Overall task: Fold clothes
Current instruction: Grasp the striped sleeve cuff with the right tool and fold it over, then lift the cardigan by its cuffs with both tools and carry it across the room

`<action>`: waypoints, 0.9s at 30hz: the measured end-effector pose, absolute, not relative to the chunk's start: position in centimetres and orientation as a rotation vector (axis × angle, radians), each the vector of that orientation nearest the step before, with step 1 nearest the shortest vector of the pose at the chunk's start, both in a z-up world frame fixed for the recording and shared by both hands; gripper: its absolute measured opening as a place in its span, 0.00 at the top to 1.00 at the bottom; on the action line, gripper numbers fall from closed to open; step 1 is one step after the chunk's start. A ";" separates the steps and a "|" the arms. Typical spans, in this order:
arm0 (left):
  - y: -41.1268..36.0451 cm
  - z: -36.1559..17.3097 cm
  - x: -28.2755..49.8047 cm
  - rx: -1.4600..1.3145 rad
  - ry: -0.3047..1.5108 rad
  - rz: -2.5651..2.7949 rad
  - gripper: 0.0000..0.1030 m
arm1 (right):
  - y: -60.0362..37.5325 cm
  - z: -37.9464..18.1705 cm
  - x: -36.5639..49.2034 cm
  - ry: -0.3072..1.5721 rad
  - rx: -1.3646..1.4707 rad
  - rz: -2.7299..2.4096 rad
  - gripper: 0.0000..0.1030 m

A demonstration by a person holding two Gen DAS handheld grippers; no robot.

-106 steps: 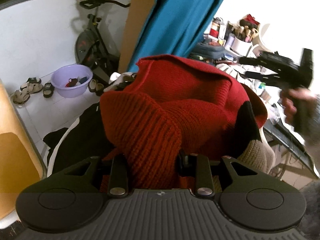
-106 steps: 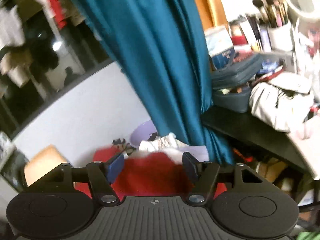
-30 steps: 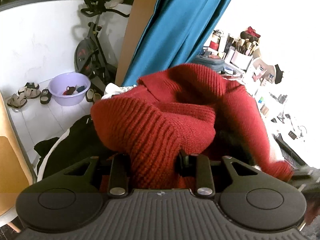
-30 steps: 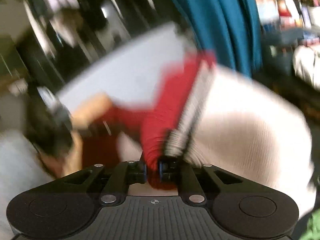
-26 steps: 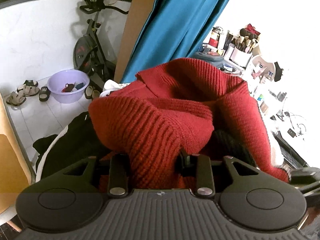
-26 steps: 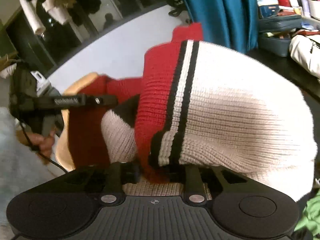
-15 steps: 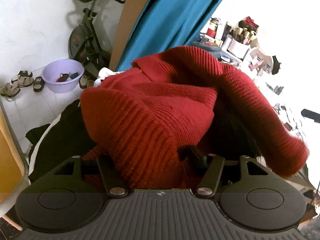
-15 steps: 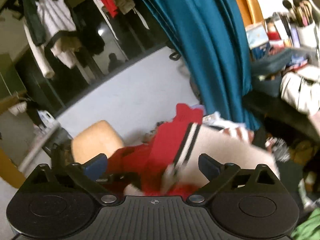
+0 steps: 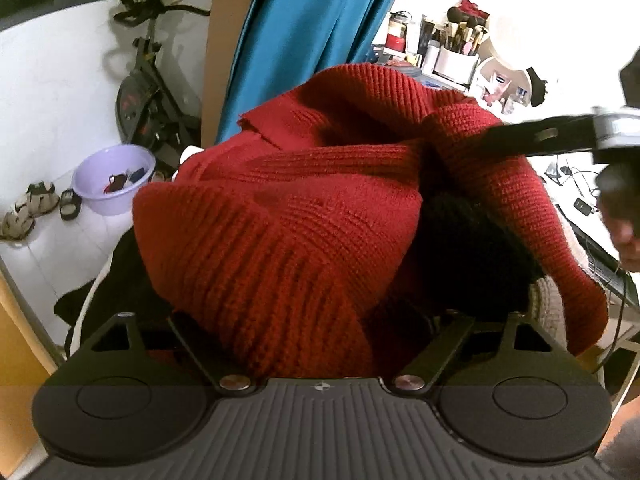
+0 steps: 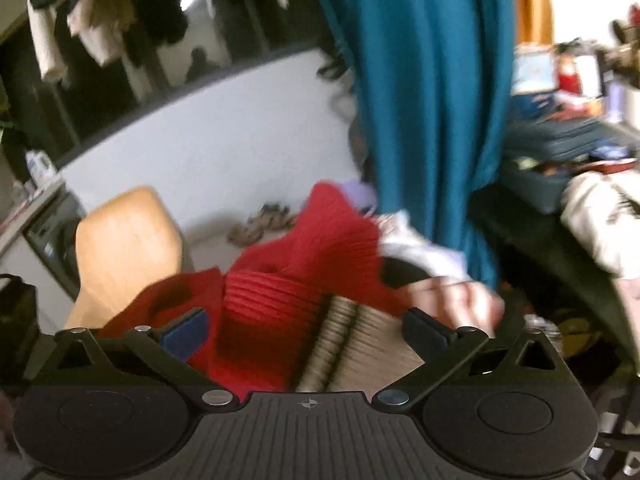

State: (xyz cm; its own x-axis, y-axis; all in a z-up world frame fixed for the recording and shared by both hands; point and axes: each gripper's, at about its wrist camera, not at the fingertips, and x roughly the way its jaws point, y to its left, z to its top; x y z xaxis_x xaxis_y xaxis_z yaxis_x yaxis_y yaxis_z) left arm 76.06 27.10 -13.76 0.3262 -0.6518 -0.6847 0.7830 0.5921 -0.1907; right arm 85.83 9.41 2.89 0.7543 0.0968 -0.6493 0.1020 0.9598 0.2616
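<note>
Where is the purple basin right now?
Left wrist view, far left: the purple basin sits on the floor between the sandals and the exercise bike.

A lived-in room of a home, cluttered with personal things. An exercise bike (image 9: 148,92) stands against the white wall, with sandals (image 9: 28,210) and a purple basin (image 9: 114,178) on the tiled floor. A teal curtain (image 9: 316,36) hangs beside a desk (image 9: 452,60) crowded with makeup brushes and jars. Clothes (image 10: 80,12) hang in the background.
</note>
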 end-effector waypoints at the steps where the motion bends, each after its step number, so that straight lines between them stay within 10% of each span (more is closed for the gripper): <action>1: 27.1 -13.7 76.1 0.197 0.793 -0.942 0.63 | 9.7 2.1 87.0 0.752 0.249 -0.017 0.01; 4: 28.1 -12.0 76.6 0.157 0.755 -0.957 0.73 | 10.0 -0.2 88.9 0.831 0.150 -0.066 0.02; 6: 29.6 -10.3 76.7 0.105 0.700 -0.928 0.74 | 9.4 -0.7 88.4 0.819 0.182 -0.058 0.31; 9: 31.8 -8.3 77.3 0.004 0.661 -0.905 0.72 | 8.2 -0.2 86.7 0.795 0.209 -0.078 0.50; 17: 28.4 -12.9 77.7 0.141 0.758 -0.961 0.45 | 8.3 -2.7 88.7 0.836 0.185 -0.082 0.16; 20: 27.9 -13.1 78.3 0.117 0.765 -0.956 0.75 | 9.4 -2.9 89.5 0.813 0.162 -0.090 0.42; 23: 28.2 -9.8 78.2 0.080 0.663 -0.938 0.78 | 9.9 -0.4 87.9 0.696 0.174 -0.113 0.66; 27: 28.7 -2.4 78.0 0.000 0.445 -0.981 0.79 | 9.7 5.0 83.7 0.460 0.215 -0.173 0.69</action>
